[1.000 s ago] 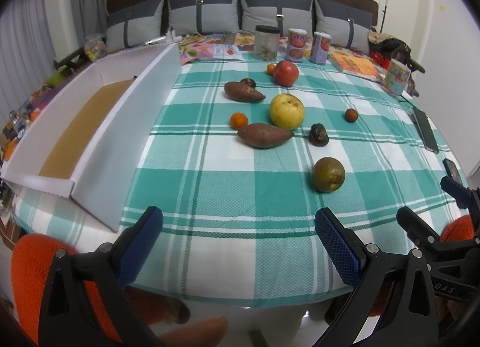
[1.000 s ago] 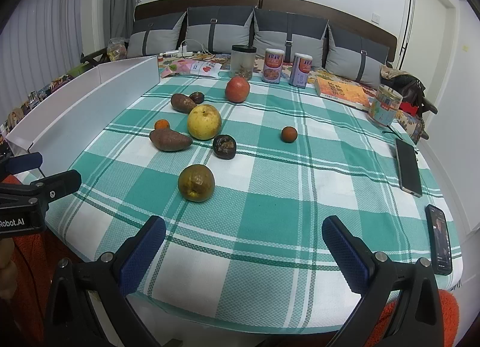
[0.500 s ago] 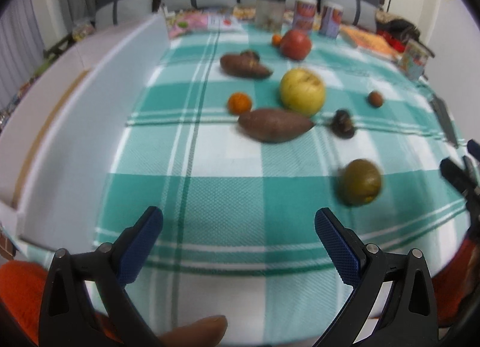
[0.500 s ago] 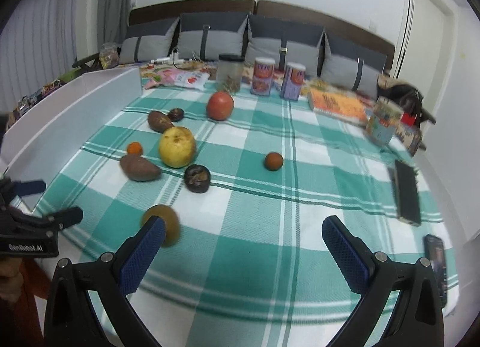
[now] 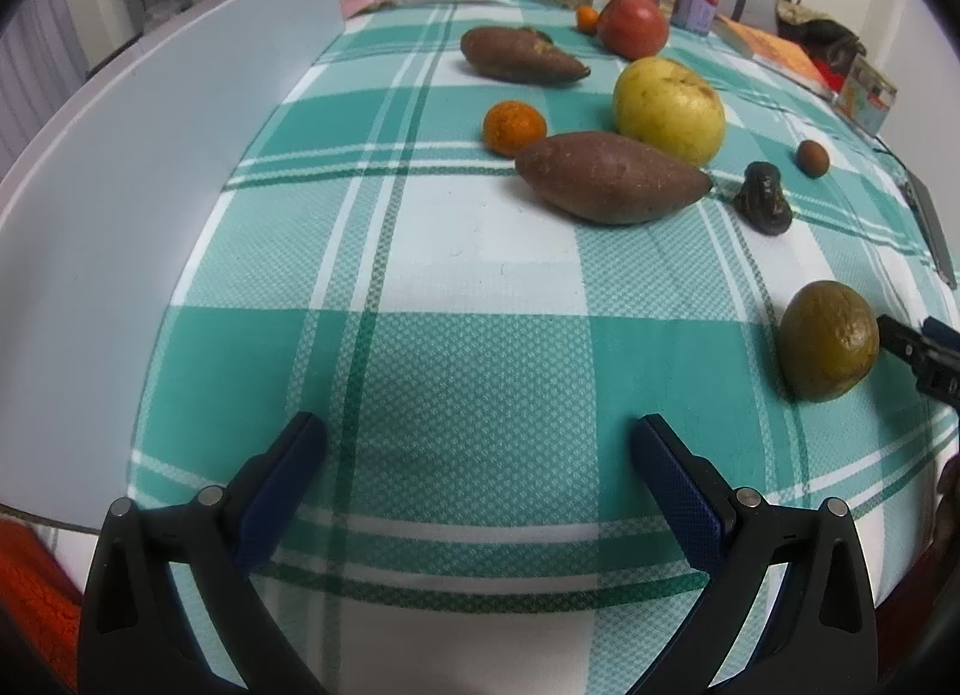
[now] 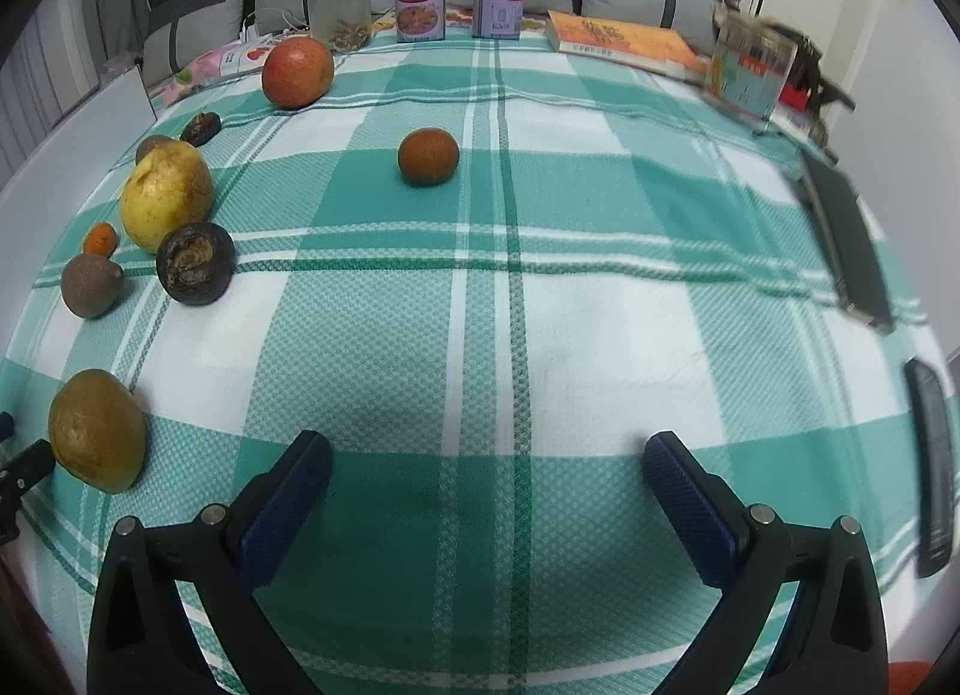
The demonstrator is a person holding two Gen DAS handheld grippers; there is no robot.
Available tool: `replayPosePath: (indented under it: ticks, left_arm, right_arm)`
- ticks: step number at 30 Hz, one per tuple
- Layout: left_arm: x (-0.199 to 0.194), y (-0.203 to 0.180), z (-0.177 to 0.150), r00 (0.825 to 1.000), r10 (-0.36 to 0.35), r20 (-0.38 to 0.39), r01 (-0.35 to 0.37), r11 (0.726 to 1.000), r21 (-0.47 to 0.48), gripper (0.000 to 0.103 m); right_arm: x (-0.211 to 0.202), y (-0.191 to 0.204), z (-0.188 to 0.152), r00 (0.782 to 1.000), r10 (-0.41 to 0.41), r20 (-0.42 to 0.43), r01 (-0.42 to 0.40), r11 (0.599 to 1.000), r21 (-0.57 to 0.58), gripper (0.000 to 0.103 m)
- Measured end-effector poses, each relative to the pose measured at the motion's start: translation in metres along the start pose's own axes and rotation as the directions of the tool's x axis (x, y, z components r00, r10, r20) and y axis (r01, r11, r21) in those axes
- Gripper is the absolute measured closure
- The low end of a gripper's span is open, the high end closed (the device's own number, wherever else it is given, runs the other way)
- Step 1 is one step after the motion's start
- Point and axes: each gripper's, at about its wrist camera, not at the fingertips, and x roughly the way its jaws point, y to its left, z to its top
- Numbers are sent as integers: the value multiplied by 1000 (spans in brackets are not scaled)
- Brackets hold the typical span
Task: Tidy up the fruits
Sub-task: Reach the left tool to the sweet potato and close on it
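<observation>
While both black, blue-padded grippers, left gripper (image 5: 477, 458) and right gripper (image 6: 486, 476), gape wide and empty over the near green-checked tablecloth (image 5: 480, 347), a round olive-brown fruit (image 5: 828, 339) lies between them, with a reddish-brown sweet potato (image 5: 609, 177) and a yellow pear (image 5: 668, 110) farther off.

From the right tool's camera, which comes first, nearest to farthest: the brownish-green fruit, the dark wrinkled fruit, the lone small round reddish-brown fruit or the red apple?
From the right tool:
1. Brownish-green fruit, low on the left, nearest.
2. Dark wrinkled fruit, left, farther up.
3. Small reddish-brown fruit, alone near the middle.
4. Red apple, far back left, near the cans.
</observation>
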Motion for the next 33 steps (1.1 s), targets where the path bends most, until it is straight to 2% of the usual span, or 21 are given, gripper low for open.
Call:
replayPosePath:
  ticks: [2,4,7,10,13,17,18,19,20,21,22,23,26,27,29,33]
  left_arm:
    - [-1,0,1,1000,-11,-17,11,1000,15,1]
    - [1,5,16,996,-66,-57,67,998,8,3]
    - [-6,6,42,980,-201,5,201,979,17,3]
    - [-12,-10,72,978,-197,68,189,975,114,3]
    - [-10,-24,94,957,-274,91,251,946,203,3]
    - [11,-45,111,946,-322,27,295,895,335,4]
    - [17,-48,112,945,-327,-3,307,882,358,4]
    - [23,-52,112,945,-327,-29,313,870,380,11]
    - [26,-53,112,946,-321,-52,315,861,400,31]
    - [28,-56,111,955,-288,-68,288,855,431,39]
    - [27,-54,109,956,-281,-81,287,848,446,43]
    - [25,-53,109,951,-292,-97,304,841,448,44]
    - [16,-44,111,916,-362,-171,400,810,430,44]
    - [14,-43,111,910,-373,-183,415,803,427,44]
    - [15,-46,111,917,-355,-184,400,807,435,43]
    - [34,-66,109,945,-255,-203,324,807,495,36]
  right_arm:
    - [1,-2,1,1000,5,4,-5,1000,0,0]
    - [2,-2,0,1000,5,17,-5,1000,5,0]
    - [1,0,-2,1000,-2,29,1,1000,9,0]
    - [3,1,-1,999,-3,40,2,1000,10,0]
    - [2,1,-2,999,-4,46,4,1000,10,0]
    - [2,1,-2,999,-5,48,4,1000,11,0]
    - [2,0,-3,999,-5,48,5,1000,10,0]
    - [2,1,-3,999,-5,48,5,1000,10,0]
    - [2,1,-3,999,-5,48,5,1000,10,0]
    - [2,1,-2,999,-5,48,5,1000,11,0]
    - [2,1,-3,999,-6,48,5,1000,10,0]
    - [2,1,-3,999,-6,48,5,1000,10,0]
    - [2,1,-3,999,-9,49,8,1000,12,0]
    - [2,1,-3,999,-10,50,9,1000,13,0]
    - [2,1,-2,999,-11,50,10,1000,15,0]
    - [1,1,-3,999,-11,51,10,1000,14,0]
